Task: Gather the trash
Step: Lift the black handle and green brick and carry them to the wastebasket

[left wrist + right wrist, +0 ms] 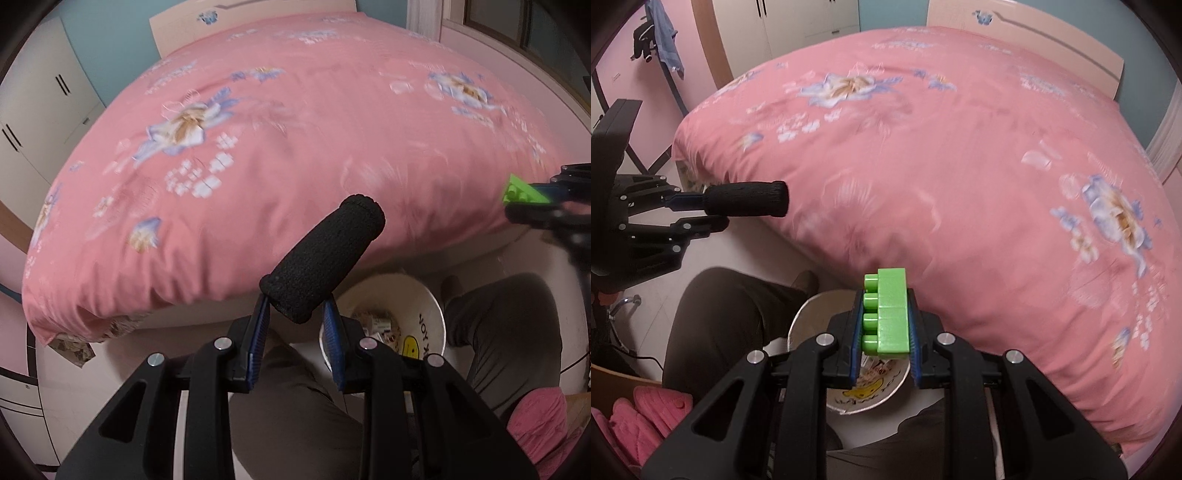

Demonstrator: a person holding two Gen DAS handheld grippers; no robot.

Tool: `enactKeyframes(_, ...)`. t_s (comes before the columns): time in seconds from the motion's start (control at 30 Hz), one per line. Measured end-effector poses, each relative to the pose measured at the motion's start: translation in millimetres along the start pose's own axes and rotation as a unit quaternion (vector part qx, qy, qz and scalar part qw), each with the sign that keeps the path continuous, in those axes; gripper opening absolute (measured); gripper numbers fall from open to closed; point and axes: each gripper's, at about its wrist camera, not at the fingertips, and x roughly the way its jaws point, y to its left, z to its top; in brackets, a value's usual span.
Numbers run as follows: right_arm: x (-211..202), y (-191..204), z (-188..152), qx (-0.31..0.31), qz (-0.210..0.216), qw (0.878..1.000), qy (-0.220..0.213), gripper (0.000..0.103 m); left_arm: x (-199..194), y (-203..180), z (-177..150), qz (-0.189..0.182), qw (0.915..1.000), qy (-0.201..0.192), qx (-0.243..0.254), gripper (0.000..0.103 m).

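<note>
Black foam tube [322,258] is clamped in the left claw [297,314], pads pressed on its lower end, tube sticking up and fwd over the edge of the bed w/ its pink floral quilt [295,122]. Green toy brick [886,314] is gripped in the right claw [884,325], studs facing left, both pads tight on its sides. White trash bin [432,306] sits on the floor just below both claws, between the person's knees in dark trousers [295,413]; left view shows paper scraps inside it and a yellow print on the wall, right view only catches its rim [801,317] and part of the print, mostly hidden by the brick and claw. Left view sees the right claw [532,195] only at the frame edge w/ a corner of the brick [521,190]; right view shows the whole left claw [701,210] side-on w/ the tube [746,199] pointing at the quilt [960,166]. Only the right view shows blue clothes [666,37] hanging on a rack and a pink item [646,413] bottom left. Wardrobe [40,107] shows best in the left view.
</note>
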Motion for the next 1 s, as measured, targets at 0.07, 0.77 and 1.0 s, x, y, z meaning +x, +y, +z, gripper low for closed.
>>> enactKeyframes(0.07,10,1,-7,0.001,0.006,1.000,0.010,0.022,9,-4,-4,-0.004,0.9999,0.010,0.002,0.032)
enactKeyframes(0.77,110,11,-63,0.020,0.055,0.992,0.113,0.022,114,-51,-46,-0.045,0.9905,0.127,0.030,0.032)
enactKeyframes(1.0,147,13,-76,0.028,0.069,0.986,0.149,0.022,146,-60,-58,-0.057,0.9848,0.161,0.033,0.032)
